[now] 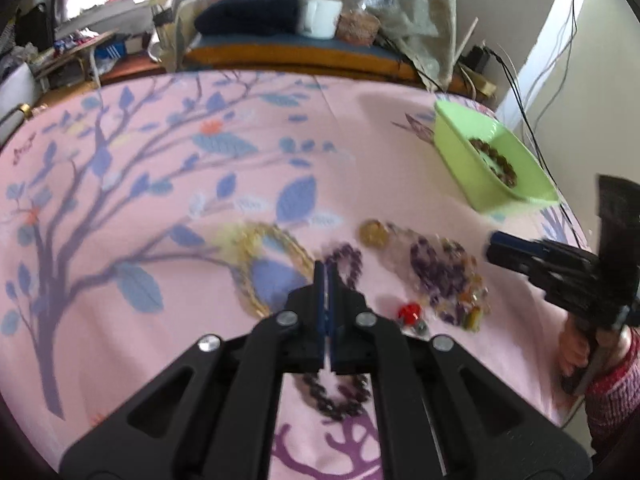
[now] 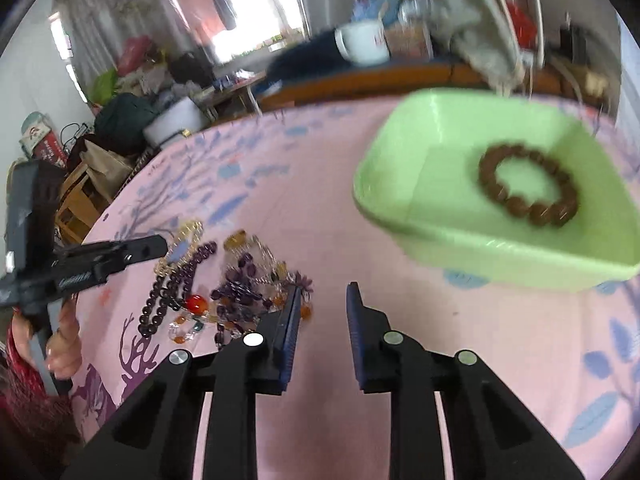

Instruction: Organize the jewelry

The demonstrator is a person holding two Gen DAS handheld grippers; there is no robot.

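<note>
One brown bracelet already lies in the green tray. Your left gripper, pinched closed on nothing, hovers over the bead pile; your right gripper, at its 3 o'clock, stands parted and empty. Next: part the left jaws and pick one strand.
</note>
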